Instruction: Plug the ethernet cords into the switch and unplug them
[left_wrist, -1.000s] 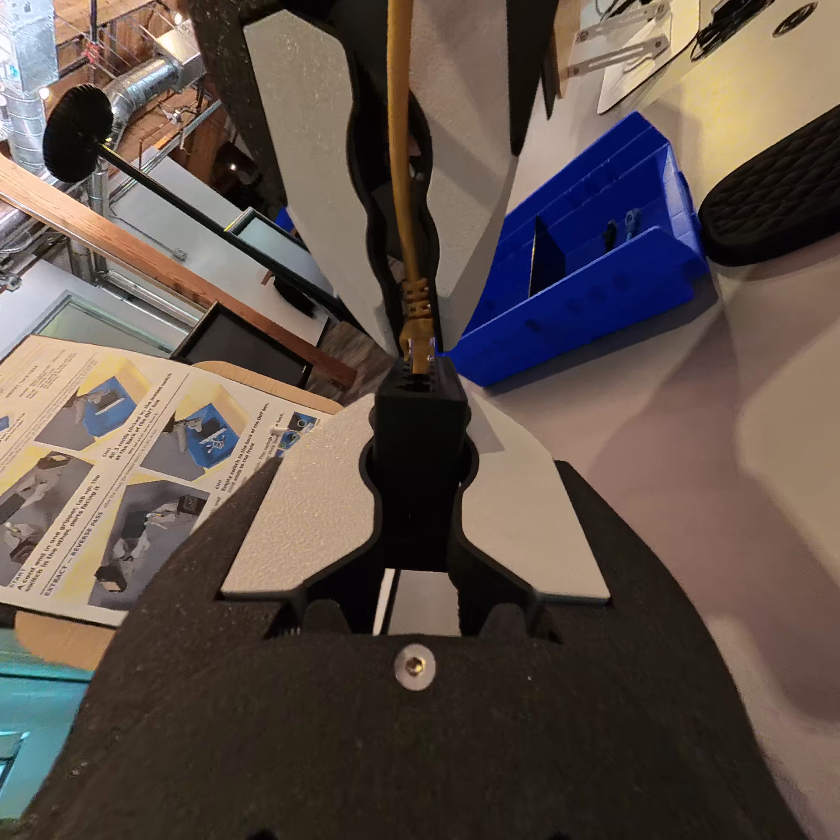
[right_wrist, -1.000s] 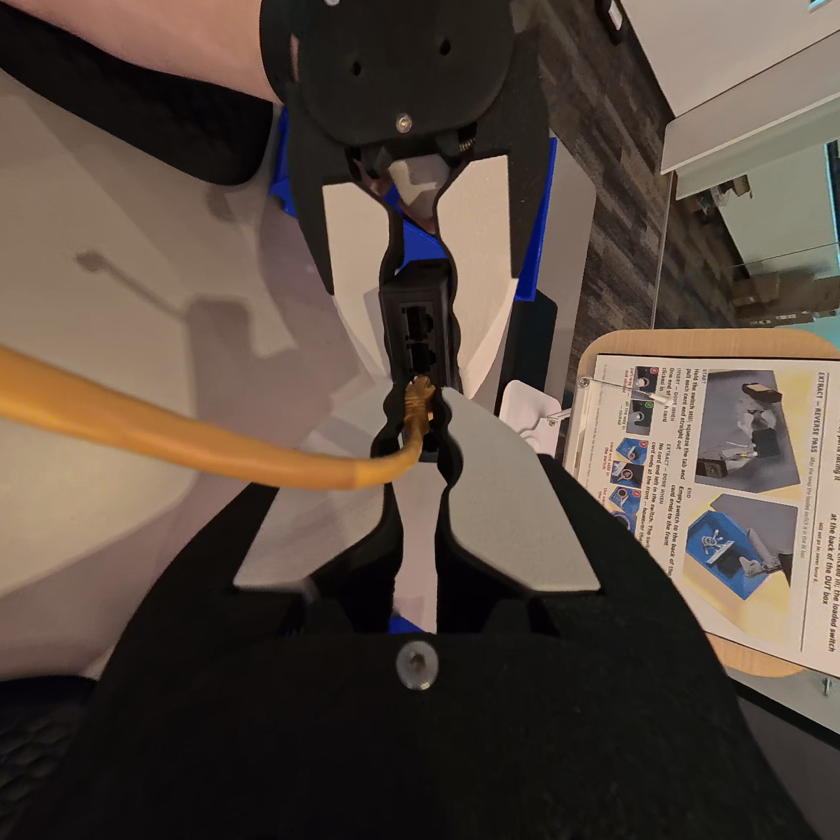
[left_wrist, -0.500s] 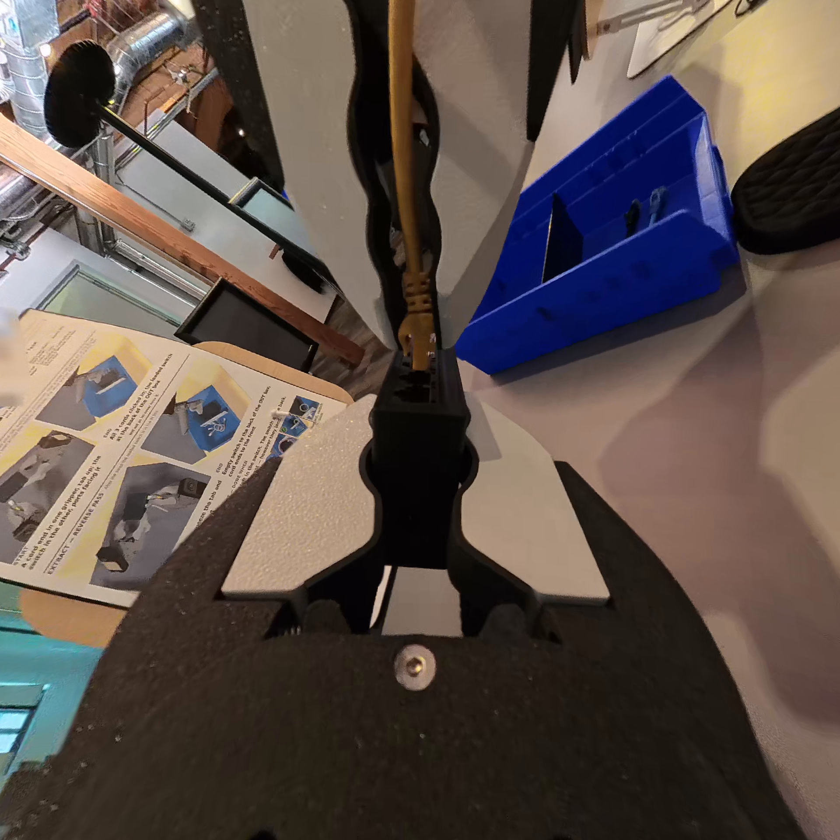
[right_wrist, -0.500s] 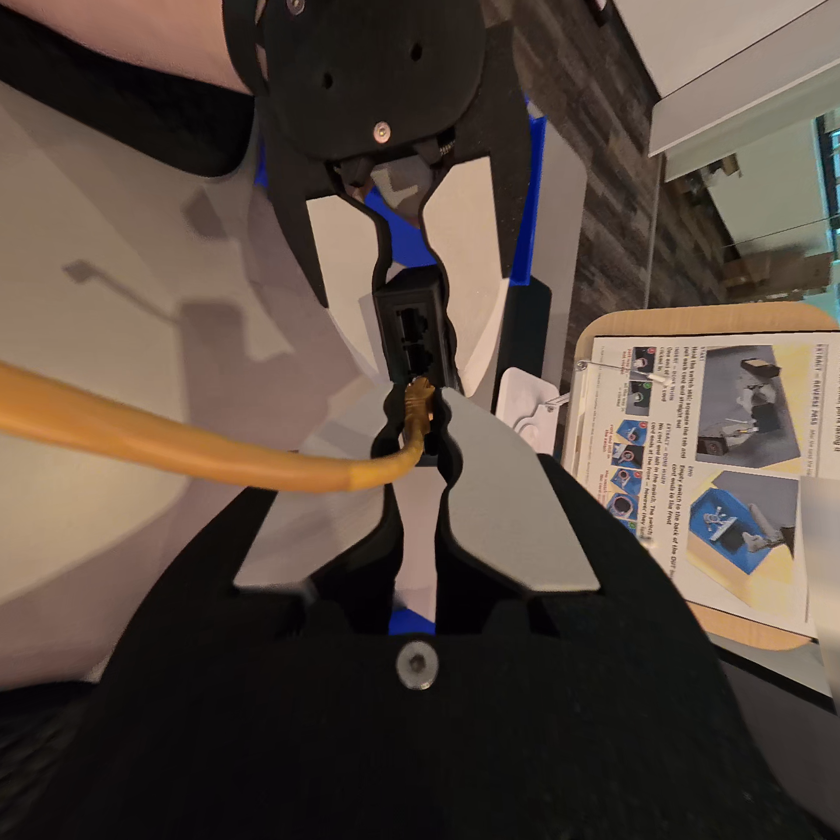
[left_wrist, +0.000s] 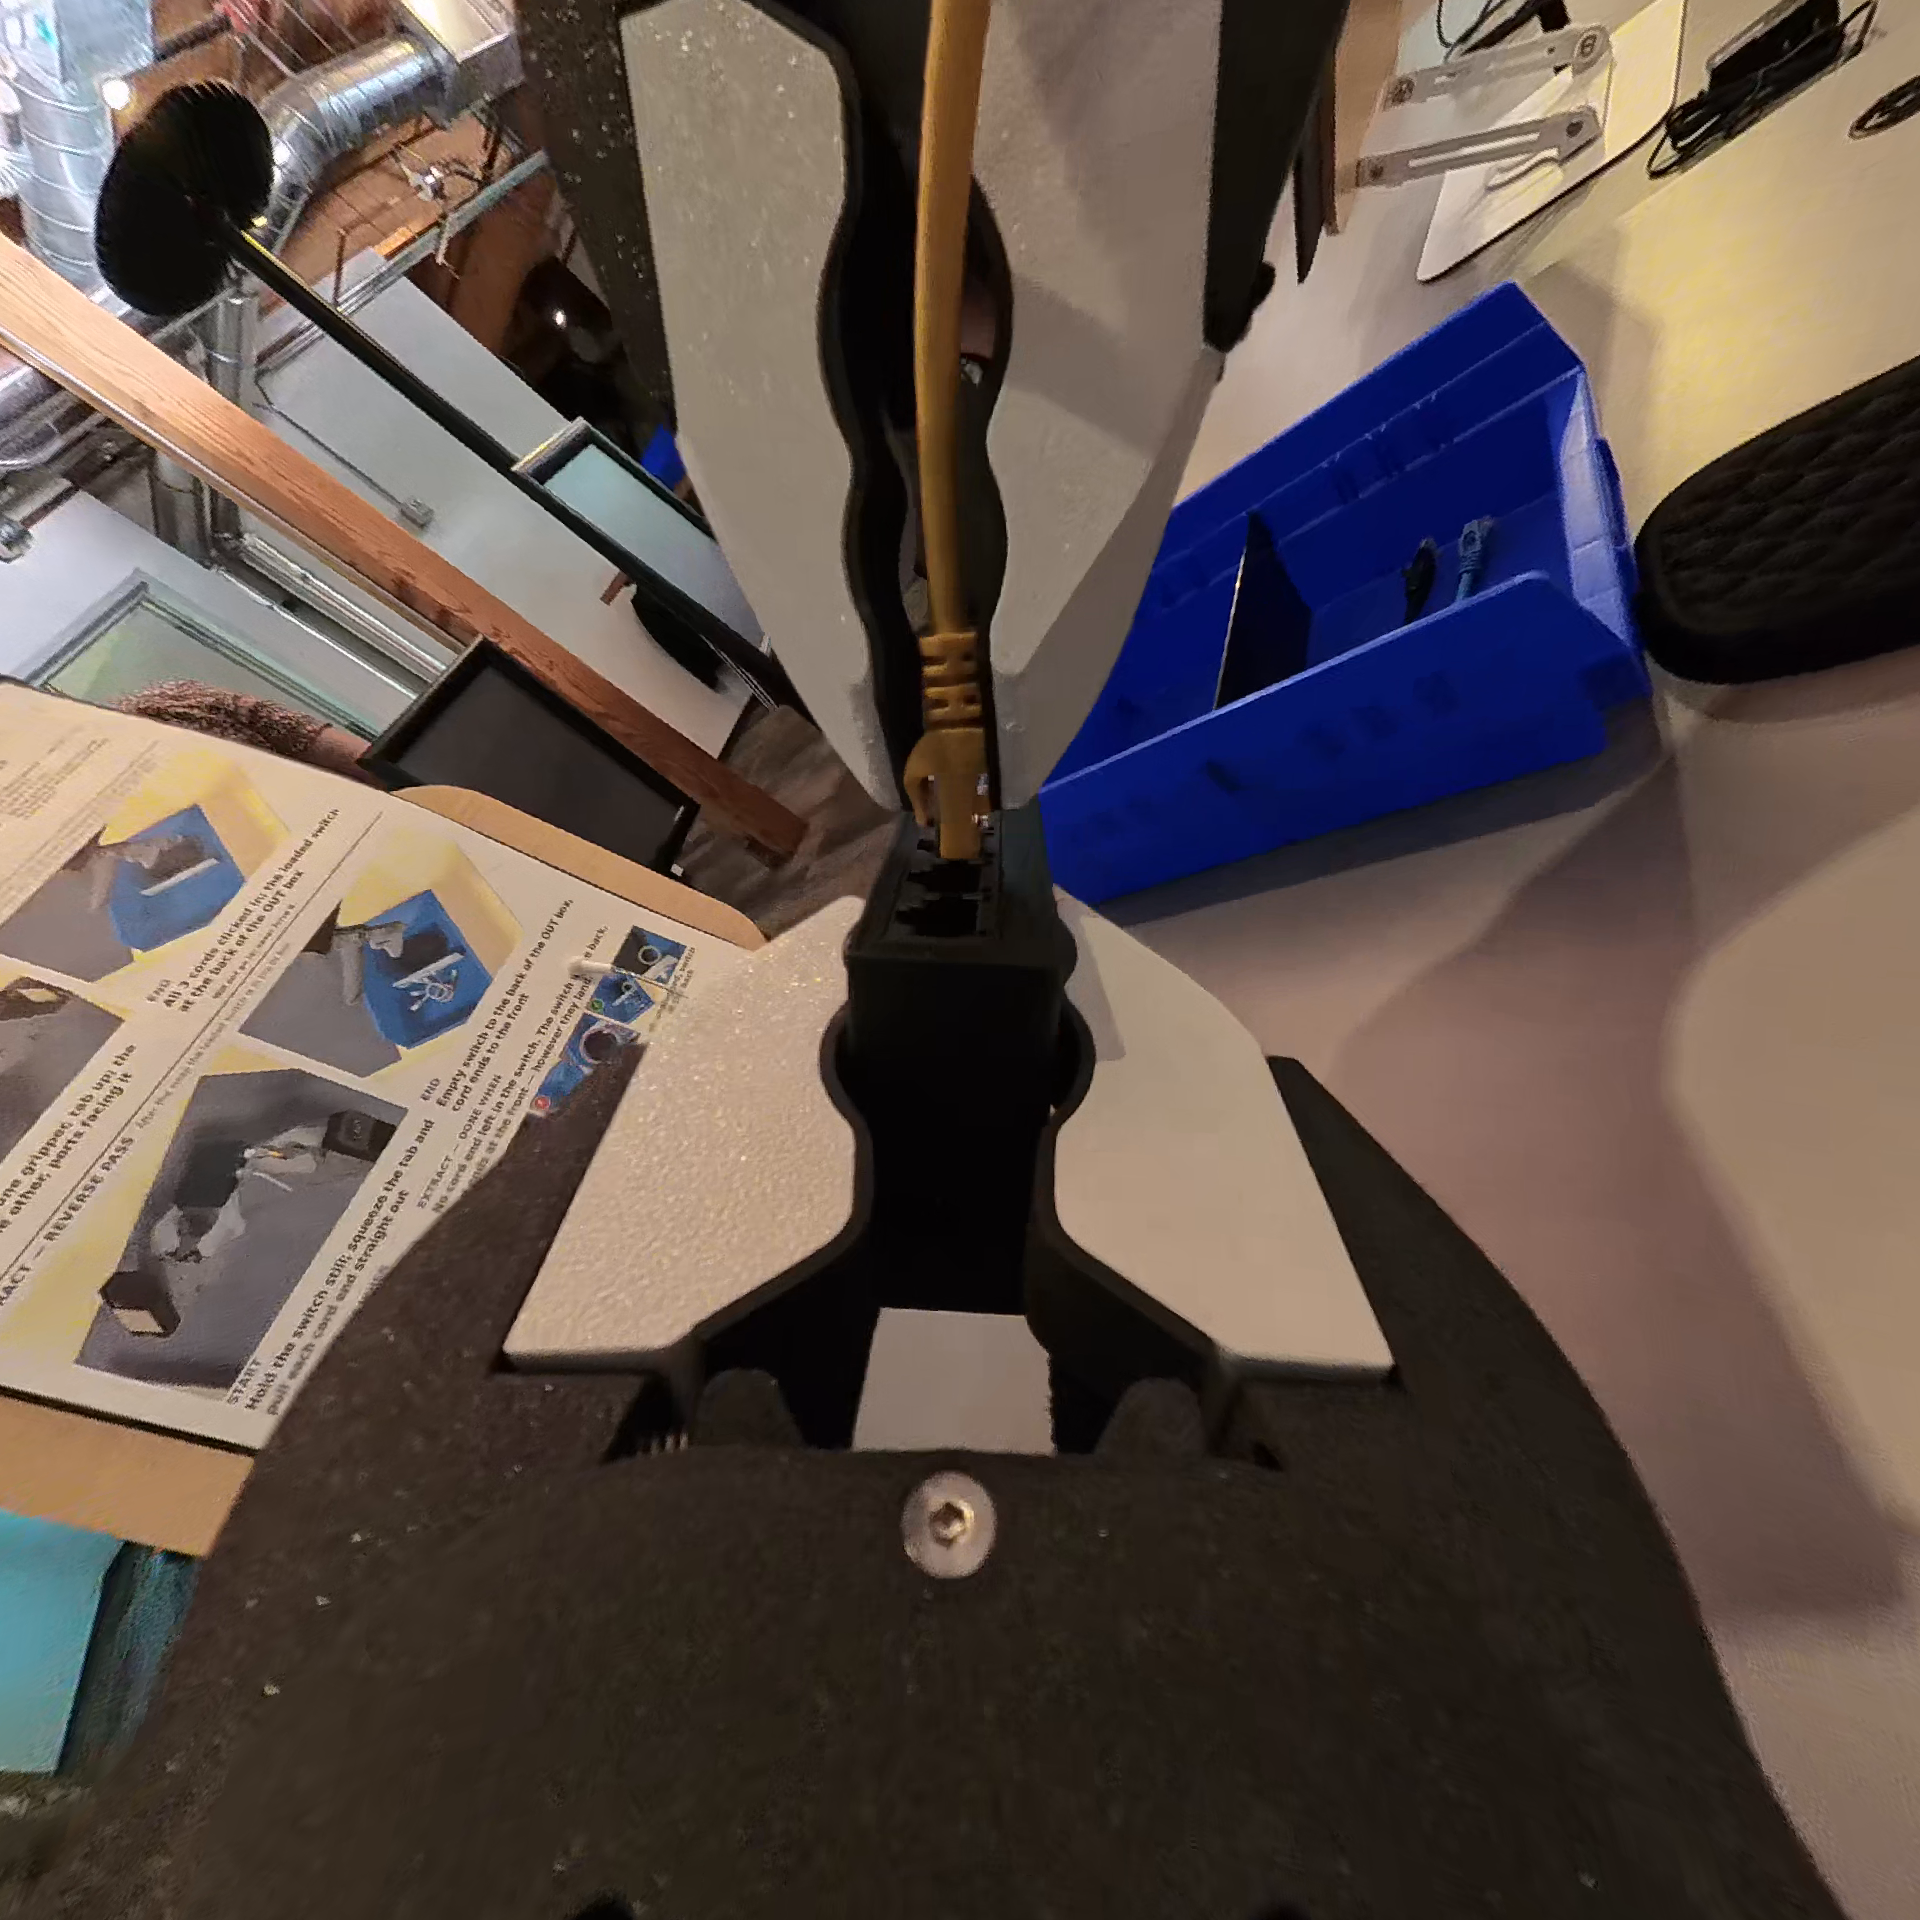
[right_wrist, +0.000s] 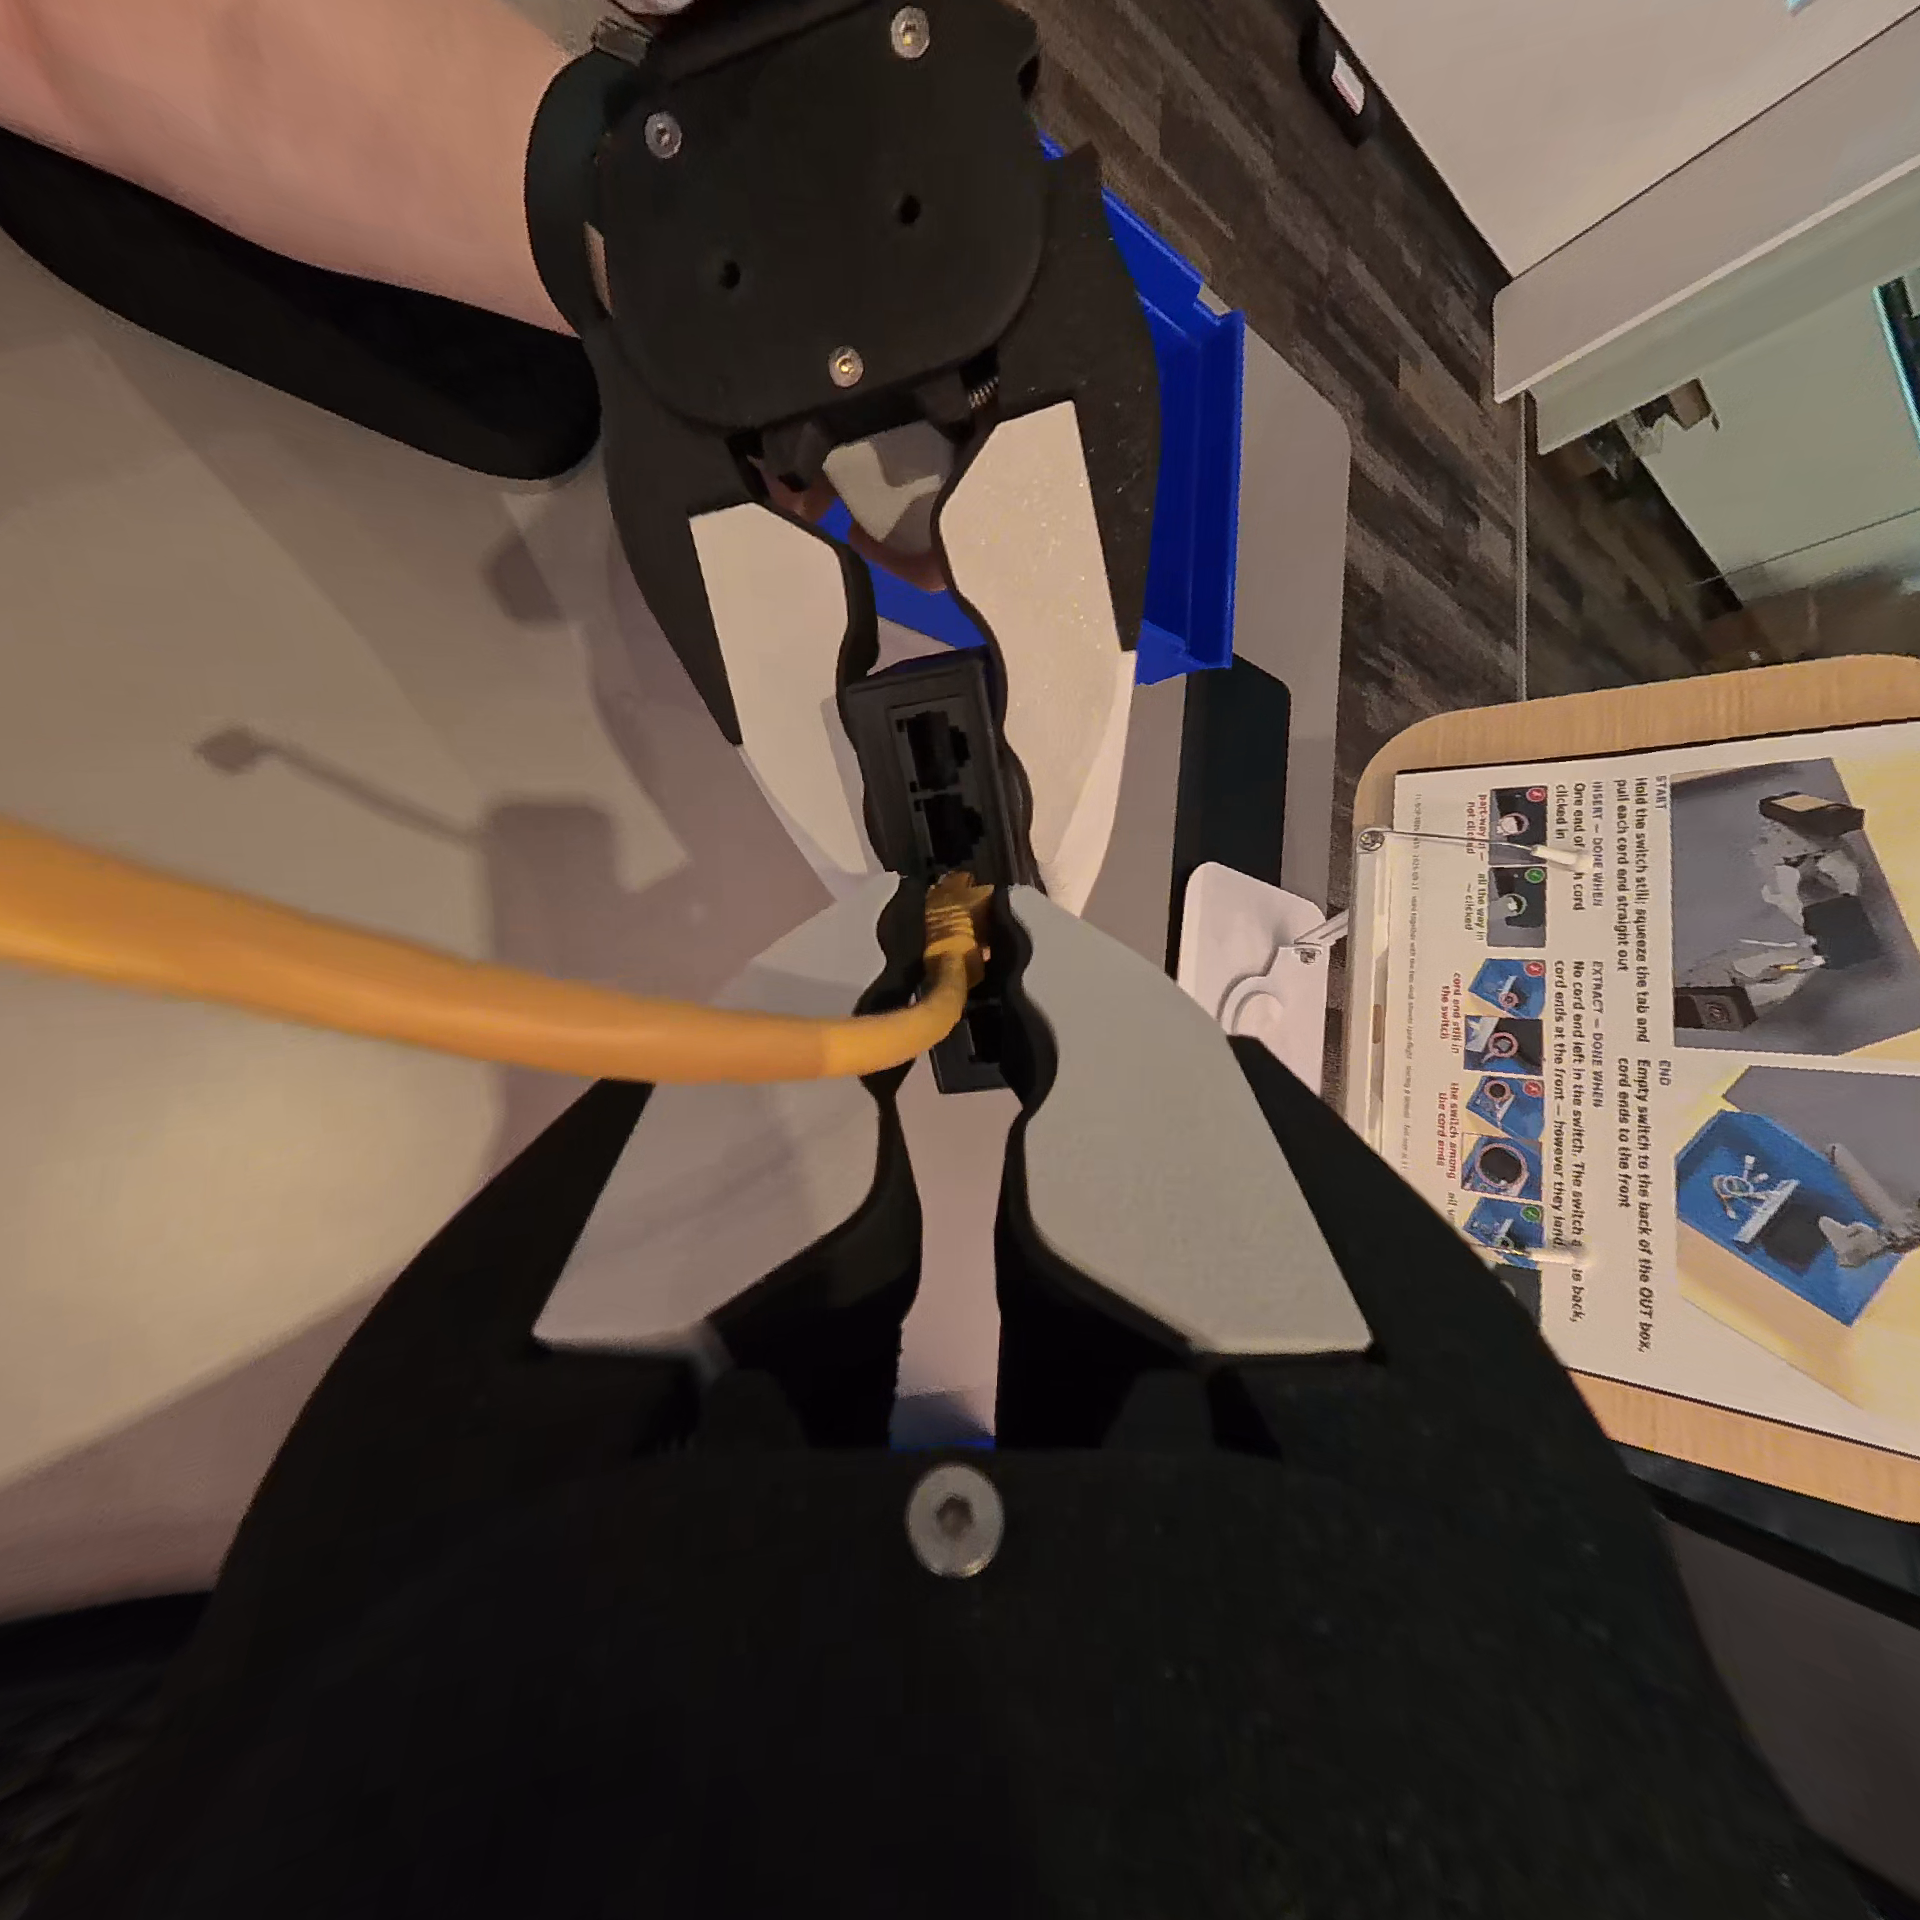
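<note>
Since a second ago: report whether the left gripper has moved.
Yes. In the right wrist view, the left gripper has tilted: its base swung leftward, away from the instruction sheet, while still clamping the switch.

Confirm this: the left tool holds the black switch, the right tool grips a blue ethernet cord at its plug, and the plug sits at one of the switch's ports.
Wrong in one respect: the ethernet cord is yellow, not blue, as the right wrist view shows. The rest stands: the left tool holds the black switch, the right tool grips the cord at its plug, and the plug sits at one of the switch's ports.
</note>
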